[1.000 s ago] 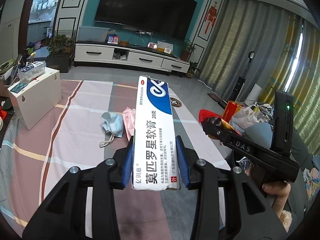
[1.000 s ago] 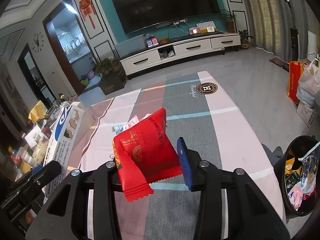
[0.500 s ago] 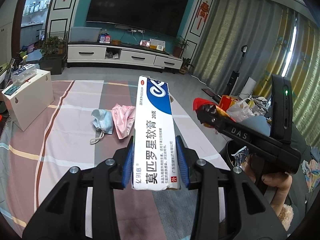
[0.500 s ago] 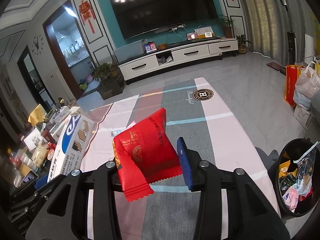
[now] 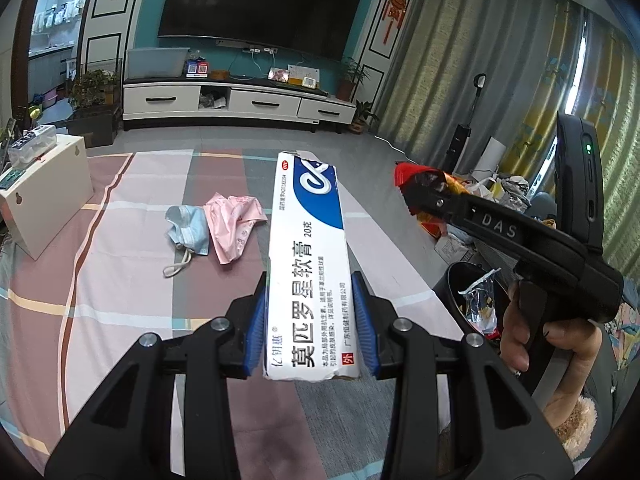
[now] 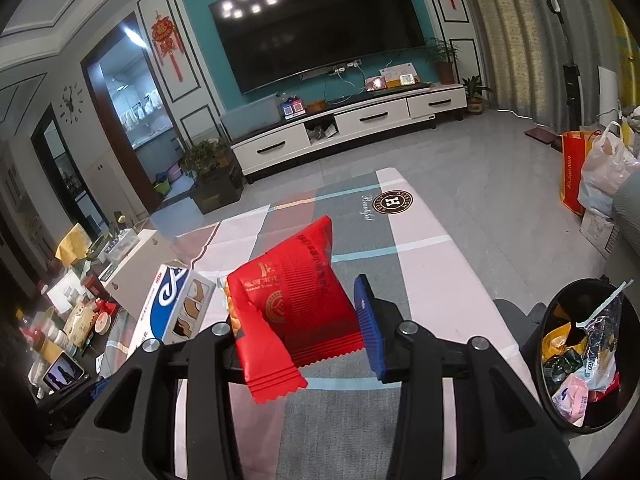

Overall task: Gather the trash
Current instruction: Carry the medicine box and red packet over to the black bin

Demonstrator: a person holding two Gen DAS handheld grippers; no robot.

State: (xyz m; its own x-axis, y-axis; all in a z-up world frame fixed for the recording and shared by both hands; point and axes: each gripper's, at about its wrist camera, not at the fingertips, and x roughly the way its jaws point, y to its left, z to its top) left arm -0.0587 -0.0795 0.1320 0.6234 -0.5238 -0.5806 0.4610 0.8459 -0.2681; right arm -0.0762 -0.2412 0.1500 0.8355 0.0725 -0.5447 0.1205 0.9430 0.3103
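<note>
Gripping an ointment box point(image 5: 308, 264) (left jaws); right jaws clamp a red wrapper point(image 6: 296, 304).

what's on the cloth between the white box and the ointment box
In the left wrist view: a blue mask and a pink bag, side by side.

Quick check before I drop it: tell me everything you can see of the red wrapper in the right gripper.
The red wrapper is a glossy foil-like snack packet with gold emblem and lettering, crimped serrated end seams, and an orange patch at its left edge. It looks slightly puffed and creased. The right gripper holds it tilted above the striped cloth, one corner up, the lower seam drooping over the gripper body. It is not yet over the black bin at right.
</note>
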